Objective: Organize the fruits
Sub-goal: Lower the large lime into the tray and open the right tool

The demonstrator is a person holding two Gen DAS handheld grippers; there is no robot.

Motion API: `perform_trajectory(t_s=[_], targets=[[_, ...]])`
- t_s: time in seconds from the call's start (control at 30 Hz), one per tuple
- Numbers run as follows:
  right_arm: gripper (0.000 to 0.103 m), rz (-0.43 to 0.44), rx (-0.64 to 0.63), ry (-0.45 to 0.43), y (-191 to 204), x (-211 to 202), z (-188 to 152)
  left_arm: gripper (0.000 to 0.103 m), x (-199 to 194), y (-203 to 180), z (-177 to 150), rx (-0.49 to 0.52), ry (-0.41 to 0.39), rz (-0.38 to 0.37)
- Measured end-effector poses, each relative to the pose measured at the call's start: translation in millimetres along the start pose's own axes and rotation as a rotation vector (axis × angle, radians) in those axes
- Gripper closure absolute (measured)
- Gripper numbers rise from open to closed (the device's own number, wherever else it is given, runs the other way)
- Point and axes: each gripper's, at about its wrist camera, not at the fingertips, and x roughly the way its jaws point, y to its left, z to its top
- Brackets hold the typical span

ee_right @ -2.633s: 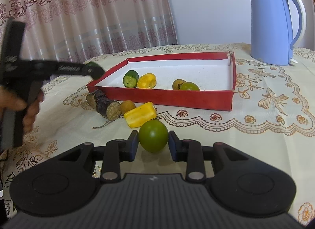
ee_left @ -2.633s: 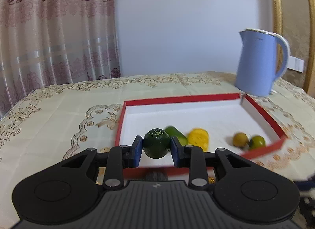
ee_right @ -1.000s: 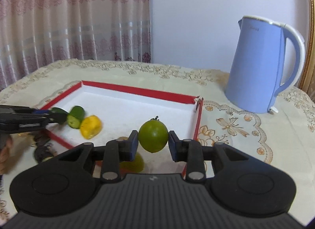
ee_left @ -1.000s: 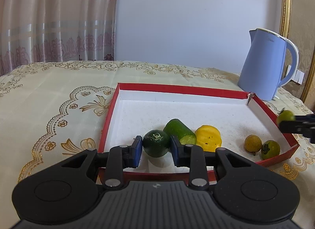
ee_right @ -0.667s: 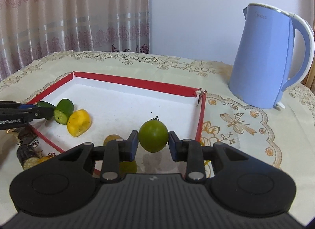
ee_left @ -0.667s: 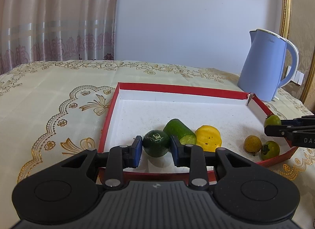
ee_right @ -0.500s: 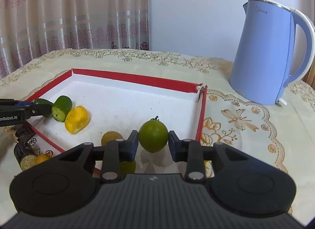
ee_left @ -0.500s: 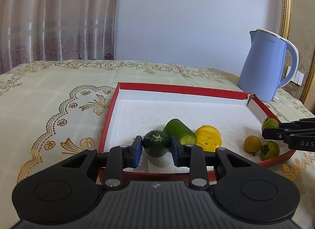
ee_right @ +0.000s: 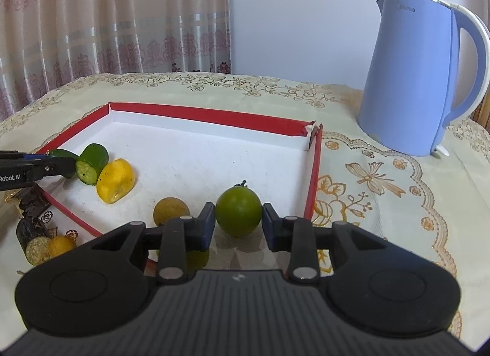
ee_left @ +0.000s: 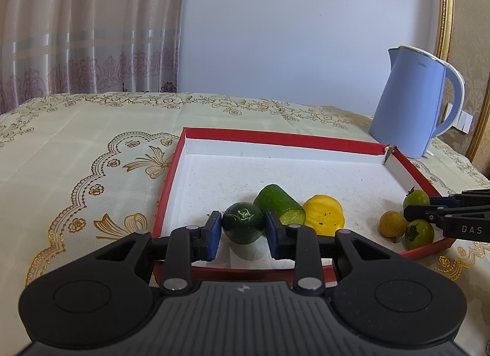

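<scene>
Our left gripper (ee_left: 242,227) clamps a dark green fruit (ee_left: 243,222) low over the red tray's (ee_left: 275,138) near-left corner; our right gripper (ee_right: 235,222) grips a lighter green fruit (ee_right: 239,211) above the tray's near-right corner. Only the right view shows produce outside, on the bench (ee_right: 382,190).

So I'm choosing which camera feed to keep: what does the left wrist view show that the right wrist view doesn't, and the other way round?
Only the left wrist view shows the small green fruit by the tray's near right corner.

Only the right wrist view shows the dark cut stalk pieces outside the tray.

Both show the red tray, blue kettle, cucumber piece, yellow fruit, and both grippers, left gripper and right gripper, each shut on a green fruit.
</scene>
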Motion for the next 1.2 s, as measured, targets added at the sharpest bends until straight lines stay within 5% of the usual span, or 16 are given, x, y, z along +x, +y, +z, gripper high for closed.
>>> perform_trajectory(t_s=[1.2], targets=[[0.072, 0.013, 0.028, -0.014, -2.8, 1.3, -2.9, 0.074, 0.3, -0.5, -1.1, -0.007, 0.001, -0.003]])
